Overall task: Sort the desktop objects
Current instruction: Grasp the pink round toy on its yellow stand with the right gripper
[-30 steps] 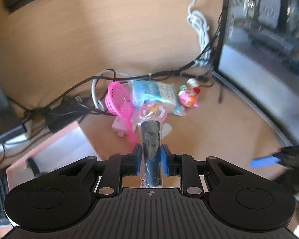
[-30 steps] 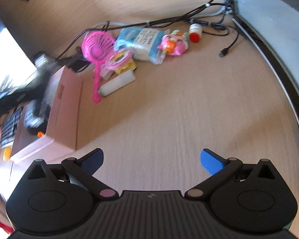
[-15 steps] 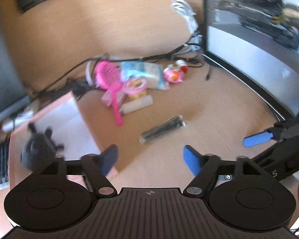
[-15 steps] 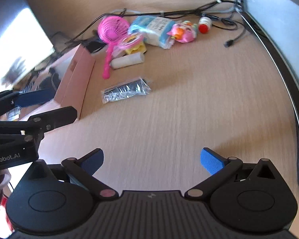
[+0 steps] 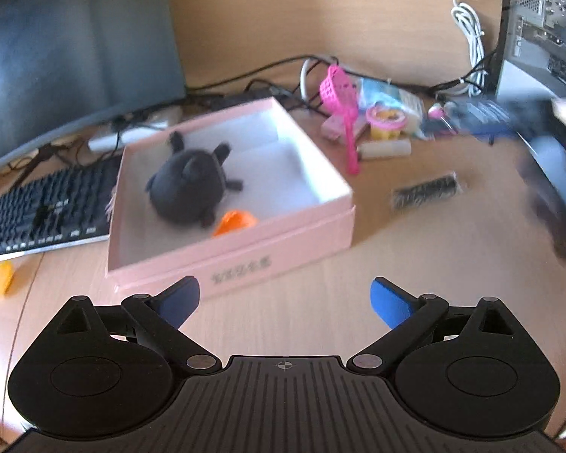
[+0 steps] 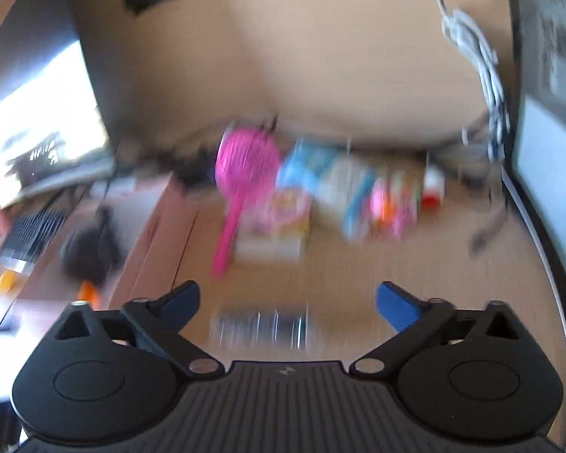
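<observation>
Left tool [image 5: 285, 298] faces pink box [image 5: 245, 264], print too blurred.

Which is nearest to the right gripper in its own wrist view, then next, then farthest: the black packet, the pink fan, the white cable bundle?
1. Black packet: on the desk, just ahead of the right gripper, between its closing jaws, untouched.
2. Pink fan: mid-desk, left of centre.
3. White cable bundle: far right, at the back.
</observation>
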Tool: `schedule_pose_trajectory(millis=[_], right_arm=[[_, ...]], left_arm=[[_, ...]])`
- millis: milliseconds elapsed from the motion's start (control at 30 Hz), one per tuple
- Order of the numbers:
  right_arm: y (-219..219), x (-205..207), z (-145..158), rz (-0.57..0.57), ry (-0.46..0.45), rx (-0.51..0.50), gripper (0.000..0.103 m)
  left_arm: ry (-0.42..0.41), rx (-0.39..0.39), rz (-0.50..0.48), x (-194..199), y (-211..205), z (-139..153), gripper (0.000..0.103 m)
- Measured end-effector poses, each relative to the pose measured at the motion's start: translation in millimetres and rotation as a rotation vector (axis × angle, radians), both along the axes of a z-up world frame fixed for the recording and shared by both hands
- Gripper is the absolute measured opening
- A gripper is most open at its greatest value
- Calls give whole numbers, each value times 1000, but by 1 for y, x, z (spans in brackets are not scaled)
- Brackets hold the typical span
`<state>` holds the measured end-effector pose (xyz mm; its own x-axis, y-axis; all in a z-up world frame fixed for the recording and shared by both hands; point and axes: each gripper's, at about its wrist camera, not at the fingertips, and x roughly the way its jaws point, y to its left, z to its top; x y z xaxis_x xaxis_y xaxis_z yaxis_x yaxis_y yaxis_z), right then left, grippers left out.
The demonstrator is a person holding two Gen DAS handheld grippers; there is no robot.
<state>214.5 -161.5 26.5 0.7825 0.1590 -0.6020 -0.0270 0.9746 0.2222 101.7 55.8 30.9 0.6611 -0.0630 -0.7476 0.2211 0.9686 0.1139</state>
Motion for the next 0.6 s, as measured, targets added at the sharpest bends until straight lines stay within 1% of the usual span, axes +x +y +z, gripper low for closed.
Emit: schedule_pose_trajectory(millis=[33, 67, 133, 167, 267, 333, 367, 433, 500, 533, 600], right_arm=[[2, 14, -2, -5, 2, -2, 72], [6, 31, -4, -18, 0, -14, 65], [14, 53, -10, -39, 3, -56, 64], [19, 66, -14, -46, 18, -77, 64], [28, 84, -23, -40, 48, -104, 65], [35, 87, -25, -28, 44, -139, 64], [38, 87, -26, -14, 47, -159, 55], [38, 84, -24, -7, 48, -174, 55], [31, 71, -18, -5, 35, -144, 55], [26, 58, -12, 0, 20, -133, 55], [18, 39, -6, 24, 1, -147, 55]], left_arm=[[3, -3, -10, -2, 3, -1, 100], [2, -5, -21, -3, 6, -1, 100], [3, 1, -32, -5, 11, -1, 100], [7, 2, -32, -6, 13, -1, 100], [14, -6, -39, -10, 22, -1, 101], [32, -4, -31, -8, 25, -4, 101], [39, -4, -30, -8, 26, -5, 101], [45, -8, -31, -7, 25, -6, 101], [48, -17, -39, -6, 20, -6, 101], [50, -23, -47, -4, 16, -6, 101], [52, -34, -64, -2, 4, -7, 101]])
